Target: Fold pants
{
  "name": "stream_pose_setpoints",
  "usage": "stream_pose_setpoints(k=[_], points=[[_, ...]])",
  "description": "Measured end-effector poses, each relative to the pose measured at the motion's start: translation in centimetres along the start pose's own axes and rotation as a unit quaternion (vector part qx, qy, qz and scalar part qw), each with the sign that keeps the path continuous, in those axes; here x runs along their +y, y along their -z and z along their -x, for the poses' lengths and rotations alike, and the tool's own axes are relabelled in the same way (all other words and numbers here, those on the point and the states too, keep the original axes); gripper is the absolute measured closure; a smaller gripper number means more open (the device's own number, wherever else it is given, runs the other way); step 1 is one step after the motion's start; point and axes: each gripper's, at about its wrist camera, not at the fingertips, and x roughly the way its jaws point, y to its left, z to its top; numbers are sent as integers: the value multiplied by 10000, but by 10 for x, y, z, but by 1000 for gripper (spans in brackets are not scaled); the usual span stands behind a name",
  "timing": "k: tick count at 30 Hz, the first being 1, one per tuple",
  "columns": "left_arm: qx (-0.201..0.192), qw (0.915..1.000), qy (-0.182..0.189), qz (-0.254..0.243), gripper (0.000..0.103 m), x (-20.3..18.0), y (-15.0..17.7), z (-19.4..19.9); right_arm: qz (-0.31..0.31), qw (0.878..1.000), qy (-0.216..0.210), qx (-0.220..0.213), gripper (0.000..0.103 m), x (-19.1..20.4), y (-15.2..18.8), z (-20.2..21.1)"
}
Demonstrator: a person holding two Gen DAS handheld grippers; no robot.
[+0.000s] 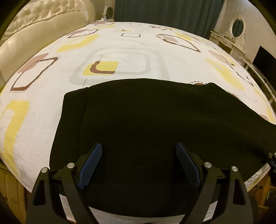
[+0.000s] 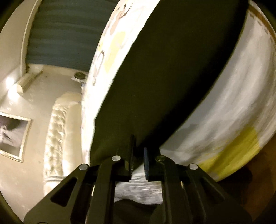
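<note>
Black pants (image 1: 146,117) lie flat across the near part of a bed with a white sheet patterned in yellow and brown shapes (image 1: 120,51). My left gripper (image 1: 138,148) is open, its blue-padded fingers spread wide just above the near edge of the pants. In the right wrist view, tilted sideways, the pants (image 2: 172,69) run away from the camera. My right gripper (image 2: 138,146) is nearly closed with its jaws pinching the end of the pants at the bed edge.
A cream tufted headboard (image 1: 34,22) stands at the far left. Dark teal curtains (image 1: 163,10) hang behind the bed. A white dressing table with an oval mirror (image 1: 236,31) stands at the far right. A framed picture (image 2: 12,136) hangs on the wall.
</note>
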Motion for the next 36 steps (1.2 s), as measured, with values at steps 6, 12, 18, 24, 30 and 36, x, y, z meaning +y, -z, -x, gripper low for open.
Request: stream_pose_setpoints(k=[6, 12, 18, 24, 30, 36], points=[[-20, 9999, -101, 9, 16, 11, -2, 0, -67, 9986, -446, 269, 67, 15, 24, -30], [-14, 9999, -101, 85, 16, 24, -2, 1, -75, 9963, -608, 602, 65, 31, 46, -66], [-40, 9997, -239, 23, 16, 25, -3, 3, 231, 9946, -488, 892, 97, 52, 74, -93], [-50, 9998, -215, 11, 16, 32, -4, -1, 395, 9950, -263, 883, 97, 42, 91, -88], [-144, 9997, -149, -147, 16, 34, -3, 2, 680, 9903, -53, 1207, 84, 62, 84, -84], [-464, 9979, -93, -453, 16, 30, 0, 18, 1445, 9782, -256, 1472, 68, 82, 44, -28]])
